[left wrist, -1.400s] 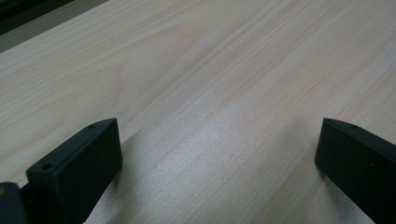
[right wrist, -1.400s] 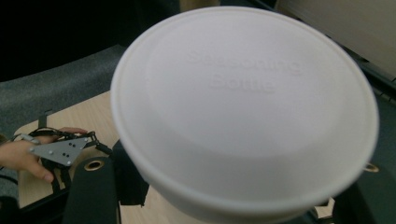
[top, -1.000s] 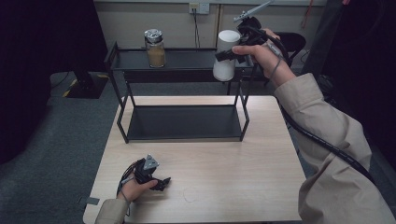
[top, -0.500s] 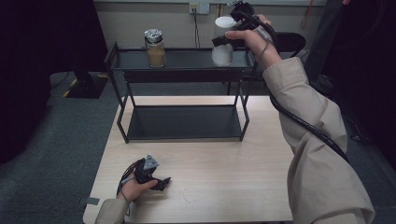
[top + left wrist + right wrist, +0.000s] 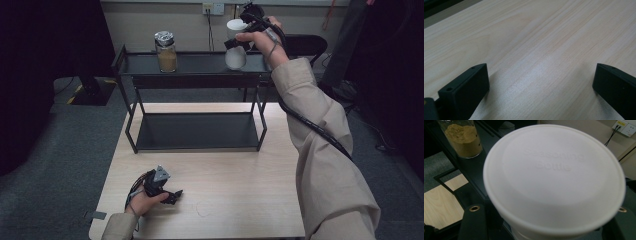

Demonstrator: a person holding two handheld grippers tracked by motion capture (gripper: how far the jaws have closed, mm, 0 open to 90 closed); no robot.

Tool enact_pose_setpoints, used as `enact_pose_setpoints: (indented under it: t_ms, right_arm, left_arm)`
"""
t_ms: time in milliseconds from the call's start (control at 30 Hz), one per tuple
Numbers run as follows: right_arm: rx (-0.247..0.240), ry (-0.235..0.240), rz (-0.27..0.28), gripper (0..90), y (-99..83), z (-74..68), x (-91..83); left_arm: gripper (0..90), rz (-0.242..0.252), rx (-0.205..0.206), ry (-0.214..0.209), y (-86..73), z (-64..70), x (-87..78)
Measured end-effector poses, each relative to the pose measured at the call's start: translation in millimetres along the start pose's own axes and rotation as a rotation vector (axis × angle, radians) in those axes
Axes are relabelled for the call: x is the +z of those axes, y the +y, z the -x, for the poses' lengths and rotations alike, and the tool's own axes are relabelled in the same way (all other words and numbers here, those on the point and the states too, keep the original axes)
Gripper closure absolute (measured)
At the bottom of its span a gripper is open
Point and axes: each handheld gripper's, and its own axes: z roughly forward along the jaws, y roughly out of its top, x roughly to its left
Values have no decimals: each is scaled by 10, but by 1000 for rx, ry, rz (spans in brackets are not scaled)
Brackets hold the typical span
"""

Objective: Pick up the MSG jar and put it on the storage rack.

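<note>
The white seasoning bottle [image 5: 554,182], its lid embossed "Seasoning Bottle", sits clamped in the right claw [image 5: 239,42] at the top shelf [image 5: 200,64] of the rack, seemingly touching it. The left claw [image 5: 167,194] rests wide on the worktop [image 5: 240,185].

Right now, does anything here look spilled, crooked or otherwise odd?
Nothing stands out. The white seasoning bottle sits upright in the right tool at the rack's top shelf, near a capped jar of tan powder. No spills. The left tool rests open on the table.
</note>
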Motion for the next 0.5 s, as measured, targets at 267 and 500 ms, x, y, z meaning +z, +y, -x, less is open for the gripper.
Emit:
enact_pose_setpoints:
  t_ms: [267, 500]
  right_arm:
    - [22, 12, 2, 343, -19, 47, 63]
    - [40, 23, 7, 343, -31, 82, 112]
  left_arm:
    - [0, 0, 0, 0, 0, 0, 0]
    - [0, 1, -2, 1, 0, 1, 3]
